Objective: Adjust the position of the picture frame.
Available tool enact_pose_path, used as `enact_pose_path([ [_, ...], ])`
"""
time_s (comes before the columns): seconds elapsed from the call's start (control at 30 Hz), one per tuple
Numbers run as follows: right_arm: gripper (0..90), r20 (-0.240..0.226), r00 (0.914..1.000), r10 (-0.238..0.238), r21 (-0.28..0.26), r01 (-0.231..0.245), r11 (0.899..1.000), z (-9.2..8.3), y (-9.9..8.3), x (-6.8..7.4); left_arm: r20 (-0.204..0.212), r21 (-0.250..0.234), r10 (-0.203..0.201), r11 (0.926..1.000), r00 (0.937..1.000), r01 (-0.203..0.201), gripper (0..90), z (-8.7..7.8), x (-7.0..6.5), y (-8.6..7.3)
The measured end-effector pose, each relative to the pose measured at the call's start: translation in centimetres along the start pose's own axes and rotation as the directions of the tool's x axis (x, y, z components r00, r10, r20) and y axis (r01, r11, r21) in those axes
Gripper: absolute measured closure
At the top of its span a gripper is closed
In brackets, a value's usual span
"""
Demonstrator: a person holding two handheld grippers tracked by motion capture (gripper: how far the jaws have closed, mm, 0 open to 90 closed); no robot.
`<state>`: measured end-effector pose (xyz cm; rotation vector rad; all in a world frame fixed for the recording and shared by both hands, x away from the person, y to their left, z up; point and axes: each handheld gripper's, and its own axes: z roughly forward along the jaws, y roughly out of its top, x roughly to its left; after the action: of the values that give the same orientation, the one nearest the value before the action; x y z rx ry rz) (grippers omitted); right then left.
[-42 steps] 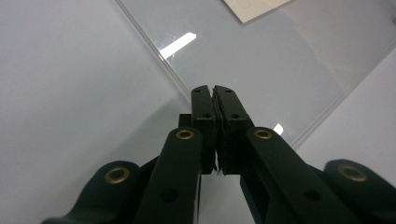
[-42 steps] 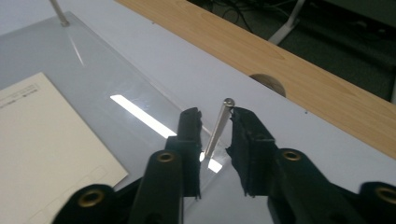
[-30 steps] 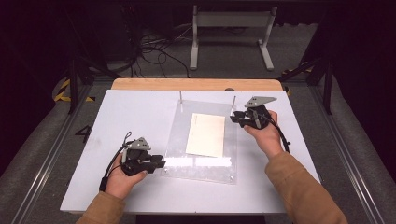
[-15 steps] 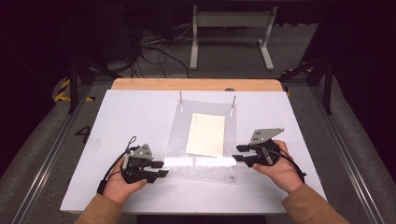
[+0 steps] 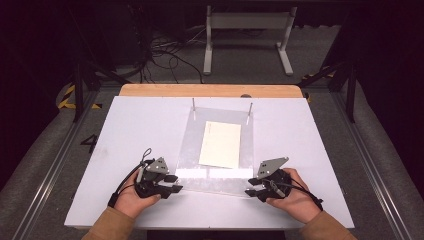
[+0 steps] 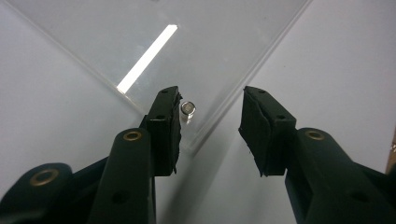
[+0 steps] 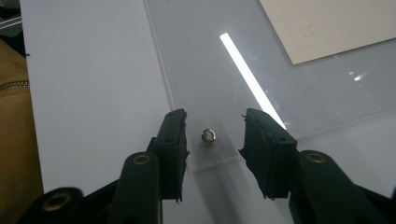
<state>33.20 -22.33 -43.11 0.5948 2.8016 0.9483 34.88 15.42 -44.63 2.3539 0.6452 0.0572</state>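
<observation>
Lower frame of the high view: left gripper (image 5: pixel 172 183) and right gripper (image 5: pixel 252 187) sit at the near corners of a clear acrylic sheet (image 5: pixel 220 175) on the white table (image 5: pixel 140 125). Each straddles a small metal pin (image 6: pixel 188 108) without touching it; the right jaws have just been closing. Beyond, mid-frame, cream paper (image 5: pixel 220 144) lies under the sheet; two upright posts (image 5: pixel 193 107) stand at its far edge.

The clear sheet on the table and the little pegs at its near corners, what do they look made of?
Clear sheet: probably glossy acrylic; it's see-through and mirrors a bright light strip. Pegs: likely polished metal, silvery with a shiny round top.
</observation>
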Motion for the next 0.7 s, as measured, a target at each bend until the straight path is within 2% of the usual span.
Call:
enact_pose_path([
  [0.2,71.9,-0.012,0.9992,-0.038,0.002,0.038,0.999,0.69,0.08,0.4,-0.016,-0.011,-0.008,0.9999,0.9998,0.008,67.9,0.09,0.1,-0.11],
  [0.3,75.9,-0.006,0.9988,-0.049,0.002,0.049,0.999,0.75,0.14,0.47,-0.034,-0.017,-0.007,0.9998,0.9994,0.006,77.9,0.08,0.23,-0.24],
  [0.4,82.2,0.016,0.9982,-0.058,0.004,0.058,0.998,0.66,0.07,0.51,-0.046,-0.025,-0.01,0.9996,0.9989,0.009,83.1,0.09,0.33,-0.33],
  [0.7,83.1,0.004,0.9989,-0.046,-0.004,0.046,0.999,0.62,-0.09,0.28,-0.033,-0.024,0.015,0.9996,0.9994,-0.015,83.4,0.09,0.51,-0.33],
])
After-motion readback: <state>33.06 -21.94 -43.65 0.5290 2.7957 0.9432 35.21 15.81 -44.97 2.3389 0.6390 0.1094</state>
